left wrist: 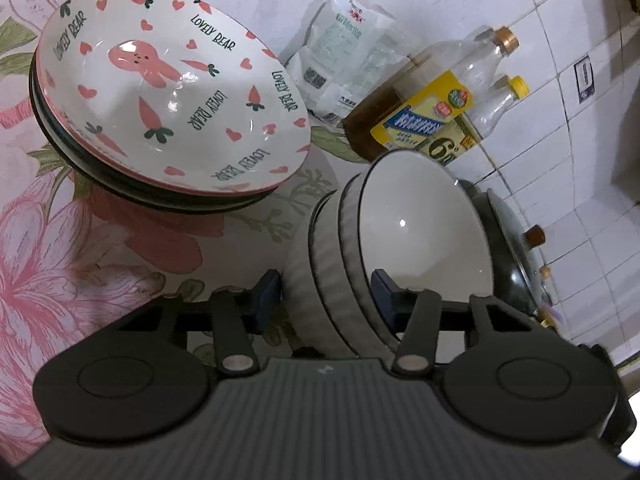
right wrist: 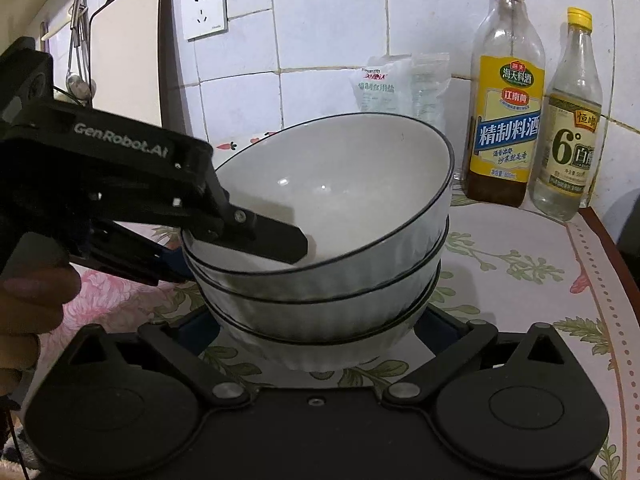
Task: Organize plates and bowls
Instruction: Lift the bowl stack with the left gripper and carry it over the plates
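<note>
Three grey ribbed bowls with dark rims sit nested on the floral tablecloth (right wrist: 516, 264); the stack (left wrist: 420, 220) (right wrist: 340, 184) has its top bowl tilted. My left gripper (left wrist: 326, 294) (right wrist: 240, 254) clamps the stack's near rims, one pad inside the top bowl and the other against the outer wall. My right gripper (right wrist: 316, 328) stands wide, its fingers on either side of the lowest bowl; I cannot see contact. A stack of plates topped by a white "Lovely Bear" rabbit plate (left wrist: 160, 92) lies to the left in the left wrist view.
Two bottles (right wrist: 506, 92) (right wrist: 572, 120) and a salt bag (right wrist: 400, 88) stand against the tiled wall behind the bowls. A dark pan with a lid (left wrist: 504, 248) sits just right of the bowls. A cutting board (right wrist: 128, 52) and a wall socket (right wrist: 204, 8) are at the back left. A hand (right wrist: 28, 304) holds the left gripper.
</note>
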Tool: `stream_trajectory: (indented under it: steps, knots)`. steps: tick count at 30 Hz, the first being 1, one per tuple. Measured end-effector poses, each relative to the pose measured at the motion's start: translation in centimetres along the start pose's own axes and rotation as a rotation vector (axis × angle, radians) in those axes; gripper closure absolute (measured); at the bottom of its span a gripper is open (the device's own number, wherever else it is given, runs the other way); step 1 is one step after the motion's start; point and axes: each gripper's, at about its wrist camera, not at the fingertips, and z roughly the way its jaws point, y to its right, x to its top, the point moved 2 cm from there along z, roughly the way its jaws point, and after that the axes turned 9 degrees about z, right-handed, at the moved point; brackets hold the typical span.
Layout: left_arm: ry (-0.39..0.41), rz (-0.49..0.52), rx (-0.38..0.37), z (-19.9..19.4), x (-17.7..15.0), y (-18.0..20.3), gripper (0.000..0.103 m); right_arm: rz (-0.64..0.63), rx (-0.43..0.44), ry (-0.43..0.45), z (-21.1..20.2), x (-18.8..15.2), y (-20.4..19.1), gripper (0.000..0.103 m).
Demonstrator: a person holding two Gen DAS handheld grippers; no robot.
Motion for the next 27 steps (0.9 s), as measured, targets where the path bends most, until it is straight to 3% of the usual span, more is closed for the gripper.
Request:
stream_trajectory:
  steps: [4,16,20,27]
  knots:
    - [0.006,0.056,0.028,-0.8,-0.5,0.7,0.057,-0.006,0.011,-0.043,-0.4,0.3,-0.3,0.001]
    - [0.011,0.086,0.075,-6.6,-2.4,1.5,0.057,-0.056,0.048,-0.002,-3.8,-1.0,-4.4,0.001]
    - [0.053,0.071,0.089,-9.8,-2.8,1.6,0.057,-0.072,0.070,0.034,-5.2,-0.9,-6.5,0.001]
    - [0.128,0.118,0.177,-14.1,-2.3,1.5,0.057,-0.091,0.141,0.082,-5.6,0.5,-10.1,0.001]
